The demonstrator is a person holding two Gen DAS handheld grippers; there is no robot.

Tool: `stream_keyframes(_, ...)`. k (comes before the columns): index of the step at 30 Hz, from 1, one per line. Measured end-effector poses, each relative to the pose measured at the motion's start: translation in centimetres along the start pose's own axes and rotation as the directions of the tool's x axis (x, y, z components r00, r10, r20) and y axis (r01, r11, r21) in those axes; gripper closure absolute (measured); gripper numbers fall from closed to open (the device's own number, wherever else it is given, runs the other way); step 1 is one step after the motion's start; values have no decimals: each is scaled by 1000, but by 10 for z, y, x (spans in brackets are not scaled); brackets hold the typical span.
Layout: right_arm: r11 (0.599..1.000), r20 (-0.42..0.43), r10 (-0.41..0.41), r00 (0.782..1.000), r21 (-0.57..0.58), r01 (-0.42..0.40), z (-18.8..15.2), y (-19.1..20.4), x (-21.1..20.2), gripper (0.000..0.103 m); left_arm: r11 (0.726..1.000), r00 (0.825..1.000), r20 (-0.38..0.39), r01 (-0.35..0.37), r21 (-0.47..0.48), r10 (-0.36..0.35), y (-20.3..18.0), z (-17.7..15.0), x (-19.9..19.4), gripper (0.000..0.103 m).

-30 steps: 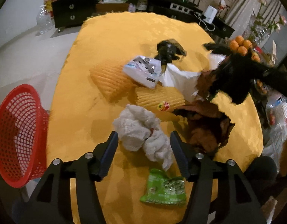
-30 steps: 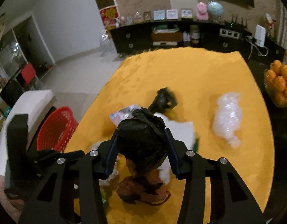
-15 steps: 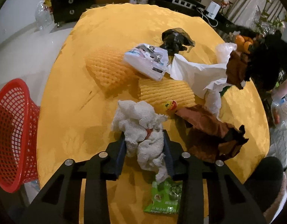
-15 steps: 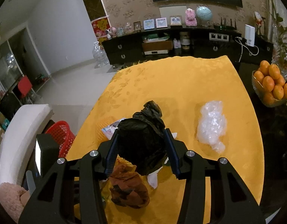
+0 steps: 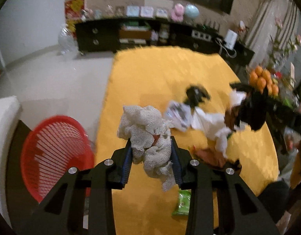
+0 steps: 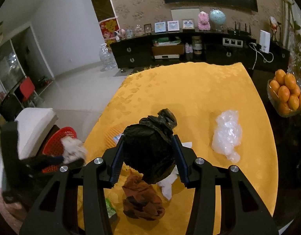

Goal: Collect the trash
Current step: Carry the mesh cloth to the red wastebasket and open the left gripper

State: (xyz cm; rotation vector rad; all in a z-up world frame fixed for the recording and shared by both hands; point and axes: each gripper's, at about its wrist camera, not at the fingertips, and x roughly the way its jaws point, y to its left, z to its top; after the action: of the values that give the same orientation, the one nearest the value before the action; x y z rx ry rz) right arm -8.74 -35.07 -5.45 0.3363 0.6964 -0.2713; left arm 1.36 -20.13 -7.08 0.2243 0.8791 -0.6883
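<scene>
Two grippers, both loaded. Left gripper (image 5: 151, 152) is clamped on a wad of white mesh cloth (image 5: 148, 133); the pads press into its sides, the top bulges above the fingertips and a ragged tail hangs below them. The wad is clear of the yellow tablecloth (image 5: 160, 74). Left wrist view is motion-blurred.

Right gripper (image 6: 148, 154) grips a crumpled black plastic bag (image 6: 148, 146), which fills the gap between the fingers, with its knotted top poking up past the tips. The bag is held above the table.

On the cloth beneath the right gripper: a brown crumpled wrapper (image 6: 142, 199), white paper (image 6: 167, 188) just beside it, a green snack packet (image 6: 110, 209) at the near edge. A clear plastic bundle (image 6: 226, 135) lies apart, to the right. A second small black bag (image 5: 196, 95) sits further up the table, next to a printed white packet (image 5: 177, 113).

Red mesh basket (image 5: 54, 156) stands off the table's left side, beside a white cushioned seat (image 6: 34, 123). In the right wrist view the left gripper with its white wad sits in front of the basket rim. Bowl of oranges (image 6: 287, 92) at the far right edge.
</scene>
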Motion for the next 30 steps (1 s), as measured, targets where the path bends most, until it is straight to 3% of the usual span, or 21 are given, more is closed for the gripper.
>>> stream_keyframes(4, 1000, 12, 3, 1000, -22, -2, 6, 10, -1, 57, 997, 995, 72, -70, -21, 71, 15, 14, -26, 69)
stream_keyframes(11, 997, 39, 24, 999, -75, -21, 24, 36, 1, 57, 982, 976, 129, -165, -93, 176, 49, 25, -58, 69)
stream_keyframes(20, 982, 60, 93, 994, -168, -82, 48, 88, 7, 57, 951, 951, 143, -247, -185, 275, 96, 17, -88, 69)
stream_keyframes(30, 949, 27, 187, 982, -264, -173, 57, 155, 22, 57, 916, 933, 133, -290, -278, 336, 142, 0, -110, 69)
